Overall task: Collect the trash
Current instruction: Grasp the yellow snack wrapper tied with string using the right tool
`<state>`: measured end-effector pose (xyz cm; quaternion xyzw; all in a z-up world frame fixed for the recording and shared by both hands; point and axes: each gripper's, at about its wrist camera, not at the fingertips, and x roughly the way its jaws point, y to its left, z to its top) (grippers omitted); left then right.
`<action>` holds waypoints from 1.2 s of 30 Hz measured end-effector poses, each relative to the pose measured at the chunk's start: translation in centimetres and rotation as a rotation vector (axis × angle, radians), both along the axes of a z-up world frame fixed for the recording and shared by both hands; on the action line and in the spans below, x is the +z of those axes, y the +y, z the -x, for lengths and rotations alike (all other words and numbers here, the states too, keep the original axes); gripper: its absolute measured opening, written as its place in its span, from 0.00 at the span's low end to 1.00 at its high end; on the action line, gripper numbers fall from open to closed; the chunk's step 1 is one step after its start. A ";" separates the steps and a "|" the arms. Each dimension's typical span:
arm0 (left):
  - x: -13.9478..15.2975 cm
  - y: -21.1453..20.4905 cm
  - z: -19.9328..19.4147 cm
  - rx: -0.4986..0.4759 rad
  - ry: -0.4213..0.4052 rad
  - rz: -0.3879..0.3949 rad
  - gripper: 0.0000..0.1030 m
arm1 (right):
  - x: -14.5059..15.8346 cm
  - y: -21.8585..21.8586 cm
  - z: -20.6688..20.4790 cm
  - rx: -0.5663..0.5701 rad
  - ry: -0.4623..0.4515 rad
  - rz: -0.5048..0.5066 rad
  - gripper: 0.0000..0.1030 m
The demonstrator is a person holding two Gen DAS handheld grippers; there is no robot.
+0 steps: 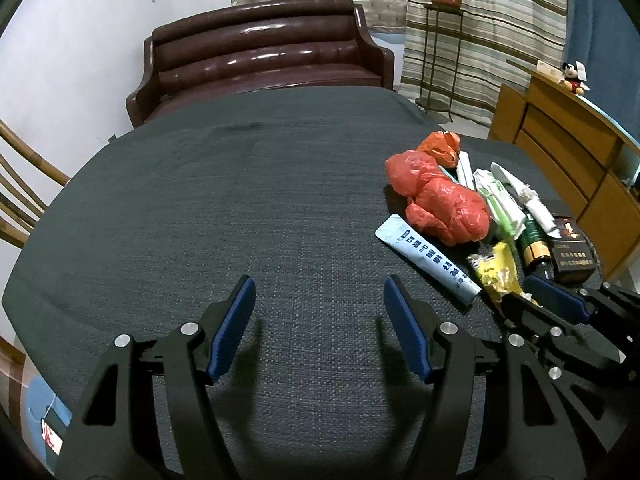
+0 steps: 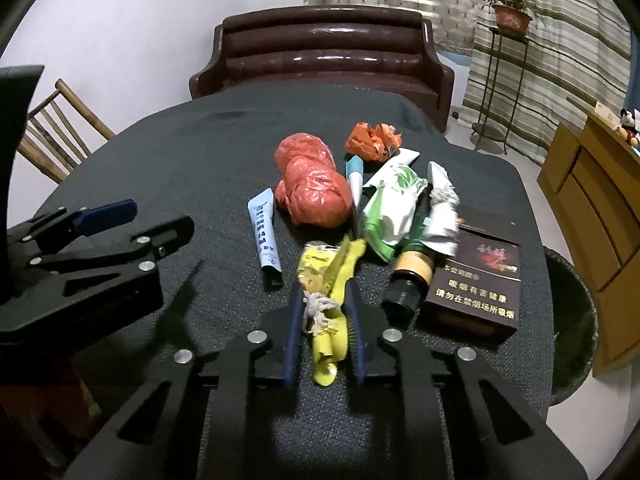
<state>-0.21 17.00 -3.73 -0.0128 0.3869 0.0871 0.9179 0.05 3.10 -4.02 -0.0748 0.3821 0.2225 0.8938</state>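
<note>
**Between the right tongs: a yellow wrapper, gripped lengthwise**

Between the pads of the right gripper [image 2: 324, 332] lies the yellow wrapper [image 2: 332, 292], pinched near its close end. Its long axis runs along the fingers, its far end pointing at the trash pile on the table [image 2: 192, 168]. Well to the left, the left gripper [image 1: 320, 328] hovers wide open, holding nothing.

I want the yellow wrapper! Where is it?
The yellow wrapper sits low in the right wrist view, between the right gripper's jaws, left of the dark bottle.
</note>
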 end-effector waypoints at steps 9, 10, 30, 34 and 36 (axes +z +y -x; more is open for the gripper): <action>0.2 -1.1 -0.3 -0.008 0.002 0.010 0.63 | 1.8 -0.5 0.3 0.000 -0.045 -0.045 0.19; 0.3 -1.2 -0.4 -0.012 0.001 0.010 0.63 | 1.8 -0.5 0.2 0.005 -0.046 -0.043 0.19; -0.1 -0.3 -0.7 0.010 0.014 0.019 0.64 | -1.0 0.2 -1.0 0.013 0.080 0.004 0.27; -0.2 -0.3 -0.7 0.007 0.013 0.020 0.64 | -0.7 0.4 -0.4 0.019 0.054 0.015 0.27; -0.2 -0.2 -0.8 0.004 0.013 0.022 0.64 | -0.3 0.2 -0.2 0.013 0.031 0.015 0.27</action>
